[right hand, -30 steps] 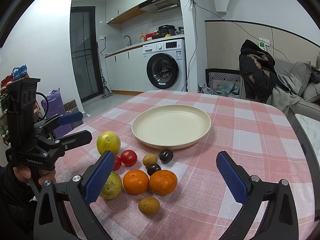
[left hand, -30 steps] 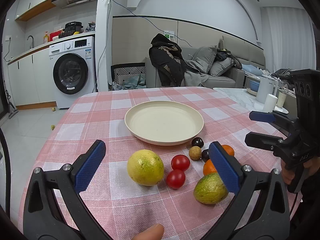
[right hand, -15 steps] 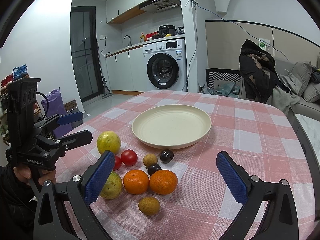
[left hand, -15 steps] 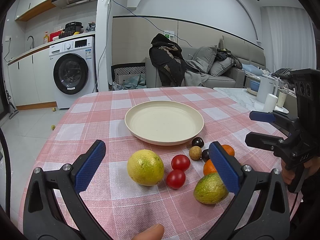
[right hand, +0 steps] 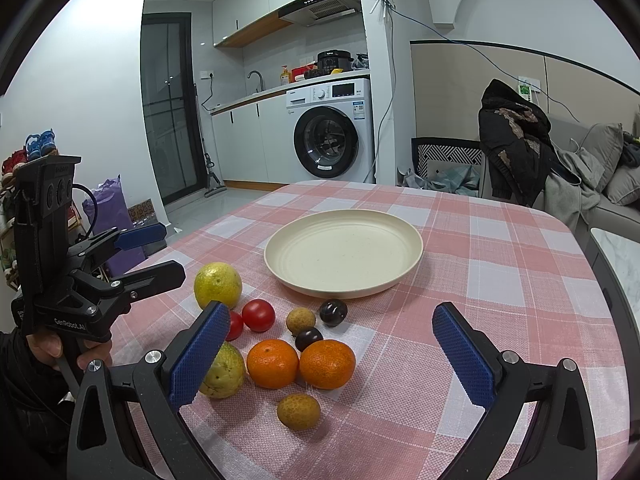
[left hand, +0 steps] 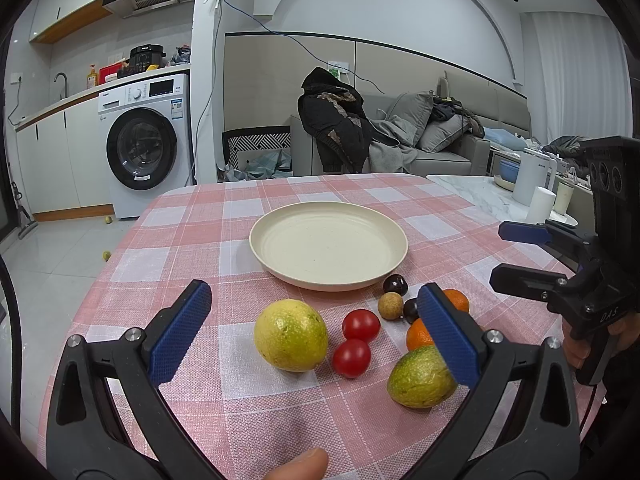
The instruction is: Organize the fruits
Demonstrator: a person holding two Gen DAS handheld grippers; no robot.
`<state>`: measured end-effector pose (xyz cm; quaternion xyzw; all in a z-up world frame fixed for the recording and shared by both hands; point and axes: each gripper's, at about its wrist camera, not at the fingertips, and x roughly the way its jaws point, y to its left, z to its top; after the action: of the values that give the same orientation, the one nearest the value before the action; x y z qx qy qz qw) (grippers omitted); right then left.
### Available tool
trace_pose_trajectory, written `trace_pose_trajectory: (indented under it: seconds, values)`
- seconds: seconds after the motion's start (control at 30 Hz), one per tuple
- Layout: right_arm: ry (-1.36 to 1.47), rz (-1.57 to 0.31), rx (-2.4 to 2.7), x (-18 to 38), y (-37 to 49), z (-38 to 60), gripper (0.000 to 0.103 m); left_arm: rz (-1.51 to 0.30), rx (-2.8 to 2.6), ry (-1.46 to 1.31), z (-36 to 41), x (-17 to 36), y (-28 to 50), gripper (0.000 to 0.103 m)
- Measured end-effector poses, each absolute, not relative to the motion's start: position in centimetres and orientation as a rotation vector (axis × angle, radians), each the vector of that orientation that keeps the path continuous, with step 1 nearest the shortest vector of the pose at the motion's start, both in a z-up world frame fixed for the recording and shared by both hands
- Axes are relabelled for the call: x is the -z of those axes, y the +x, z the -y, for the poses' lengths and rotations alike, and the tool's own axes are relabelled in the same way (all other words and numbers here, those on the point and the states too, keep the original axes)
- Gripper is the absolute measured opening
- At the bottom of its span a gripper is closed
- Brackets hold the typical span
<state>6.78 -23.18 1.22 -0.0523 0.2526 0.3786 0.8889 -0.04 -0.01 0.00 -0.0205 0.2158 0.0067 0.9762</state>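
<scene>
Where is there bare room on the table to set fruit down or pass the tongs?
The plate holds nothing. Bare cloth lies right of the plate toward the table edge, and behind it at the far end. The near-left strip in front of the plate is crowded: yellow citrus, tomatoes, oranges, dark plums.

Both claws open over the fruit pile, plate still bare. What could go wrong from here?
1. The two oranges touch each other and a dark plum; closing the right claw on one may nudge the others rolling.
2. Round fruit on cloth near the table edge, like the yellow citrus, could roll off.
3. The plate is shallow; dropped fruit may roll out.
</scene>
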Motion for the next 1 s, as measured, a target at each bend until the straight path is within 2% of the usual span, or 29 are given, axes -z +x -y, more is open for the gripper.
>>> trace_pose_trajectory:
  seconds: [1.0]
  values:
    - [-0.114,-0.528,-0.786,-1.08,6.59,22.8,0.103,-0.439,-0.015,-0.041,0.91,-0.14,0.09,0.103]
